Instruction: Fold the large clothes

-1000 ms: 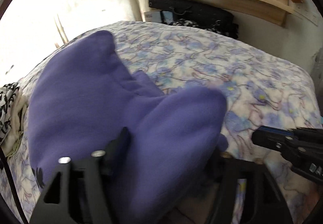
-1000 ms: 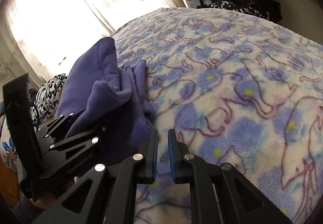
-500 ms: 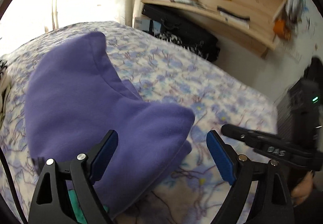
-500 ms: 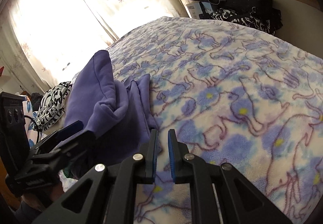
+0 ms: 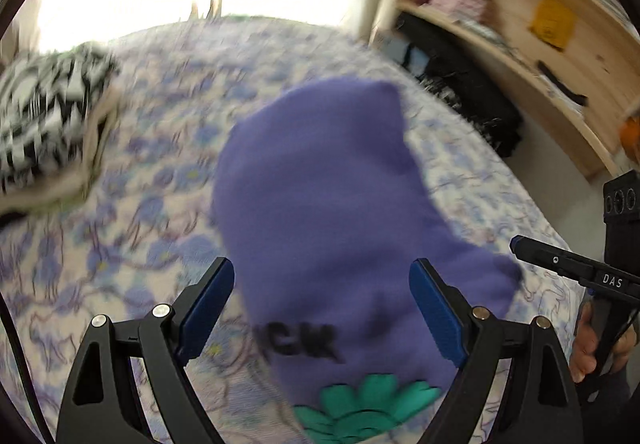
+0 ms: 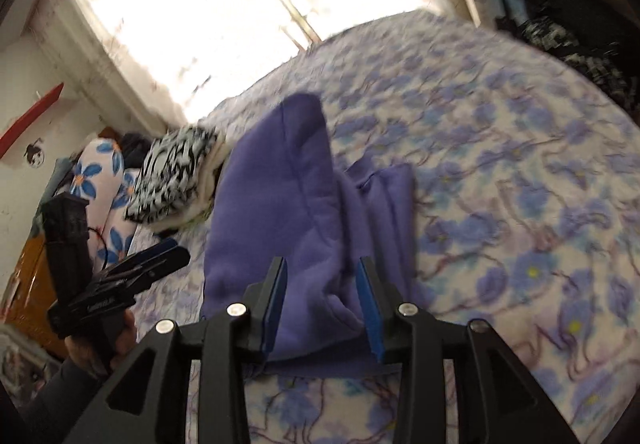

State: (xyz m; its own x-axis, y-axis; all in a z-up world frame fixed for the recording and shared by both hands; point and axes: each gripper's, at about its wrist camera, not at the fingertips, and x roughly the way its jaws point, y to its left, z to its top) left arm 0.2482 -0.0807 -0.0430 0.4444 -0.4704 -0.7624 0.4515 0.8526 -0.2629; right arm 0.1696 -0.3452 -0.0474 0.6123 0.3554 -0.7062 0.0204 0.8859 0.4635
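A purple fleece garment (image 5: pixel 332 204) with black lettering and a green flower print lies bunched and partly folded on the bed; it also shows in the right wrist view (image 6: pixel 288 212). My left gripper (image 5: pixel 320 308) is open wide and empty, hovering above the garment's printed end. My right gripper (image 6: pixel 322 296) is open and empty just above the garment's near edge. The right gripper shows at the right edge of the left wrist view (image 5: pixel 568 268). The left gripper shows at the left of the right wrist view (image 6: pixel 132 276).
The bed is covered by a blue and purple floral blanket (image 6: pixel 520 172). A black and white patterned cloth pile (image 5: pixel 44 112) lies at the far left, also in the right wrist view (image 6: pixel 176 172). A wooden shelf (image 5: pixel 520 16) and a black bag (image 5: pixel 460 84) stand beyond the bed. A bright curtained window (image 6: pixel 224 4) is behind.
My left gripper let go of the purple garment, opened wide and drew back. My right gripper went from shut to open and moved left over the garment's near edge.
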